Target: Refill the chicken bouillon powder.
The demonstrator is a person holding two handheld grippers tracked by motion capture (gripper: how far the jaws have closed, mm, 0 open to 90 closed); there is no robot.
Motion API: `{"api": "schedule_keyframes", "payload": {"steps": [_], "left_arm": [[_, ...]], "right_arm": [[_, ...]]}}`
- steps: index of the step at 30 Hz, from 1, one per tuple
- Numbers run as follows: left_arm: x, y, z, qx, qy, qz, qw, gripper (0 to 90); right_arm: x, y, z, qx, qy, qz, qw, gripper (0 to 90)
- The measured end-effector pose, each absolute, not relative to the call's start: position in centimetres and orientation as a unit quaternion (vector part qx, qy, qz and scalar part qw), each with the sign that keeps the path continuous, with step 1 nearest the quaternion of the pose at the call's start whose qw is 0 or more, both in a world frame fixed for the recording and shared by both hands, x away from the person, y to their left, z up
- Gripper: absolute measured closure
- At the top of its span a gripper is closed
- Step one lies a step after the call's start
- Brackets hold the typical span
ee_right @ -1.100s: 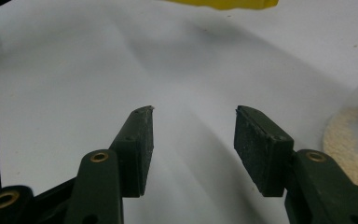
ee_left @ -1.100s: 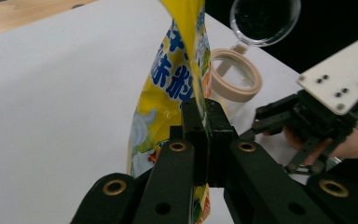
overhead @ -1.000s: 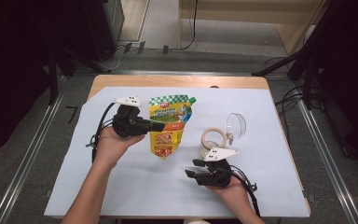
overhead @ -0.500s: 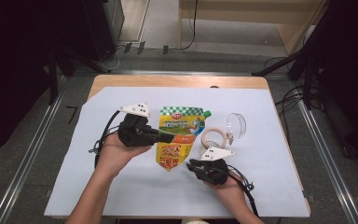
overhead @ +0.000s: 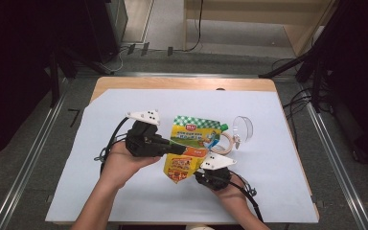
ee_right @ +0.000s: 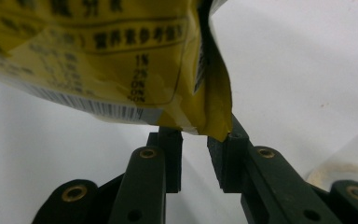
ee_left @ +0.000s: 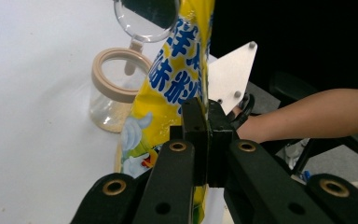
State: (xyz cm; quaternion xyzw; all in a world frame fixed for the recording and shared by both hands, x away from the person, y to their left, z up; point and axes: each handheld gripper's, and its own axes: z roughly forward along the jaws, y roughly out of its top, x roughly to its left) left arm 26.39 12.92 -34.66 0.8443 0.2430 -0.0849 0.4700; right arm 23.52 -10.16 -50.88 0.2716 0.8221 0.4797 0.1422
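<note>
Two grippers meet at one yellow spouted pouch (overhead: 191, 148) above the pale blue table cover (overhead: 100, 191); your left gripper (overhead: 179, 148) reaches in from the left and has its jaws clamped on the pouch's side edge, holding it clear of the cover; in the left gripper view the two jaws are pressed together with the pouch (ee_left: 172, 88) pinched between them and rising upright from the pads; your right gripper (overhead: 203, 175) sits just below the pouch's lower corner; in the right gripper view its jaws stand slightly apart with a narrow gap, and the bottom corner of the pouch (ee_right: 112, 60) hangs just above that gap, touching or nearly touching the right-hand jaw; you cannot tell whether that corner rests on it, and nothing sits between the pads; a clear glass jar with a tan rim (overhead: 225, 141) lies on its side just right of the pouch, its hinged round lid (overhead: 243, 128) swung open beside it; both rest on the cover.
</note>
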Motion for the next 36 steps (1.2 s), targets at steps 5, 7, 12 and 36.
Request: {"api": "schedule_keyframes", "payload": {"steps": [5, 7, 12, 36], "left_arm": [[26.5, 13.1, -34.7, 0.836, 0.252, -0.100, 0.477, 90.0], [26.8, 13.2, -34.9, 0.832, 0.262, -0.102, 0.478, 90.0], [26.9, 13.6, -34.8, 0.827, 0.276, -0.088, 0.481, 90.0], [26.7, 11.4, -36.0, 0.827, 0.294, -0.054, 0.476, 82.9]], "right_arm": [[23.6, -10.1, -51.0, 0.274, 0.815, 0.491, 0.143, 75.6], [23.6, -10.0, -50.9, 0.271, 0.812, 0.499, 0.139, 74.3], [22.6, -9.4, -50.6, 0.237, 0.822, 0.495, 0.151, 74.4], [20.2, -7.5, -49.7, 0.223, 0.834, 0.497, 0.087, 73.0]]}}
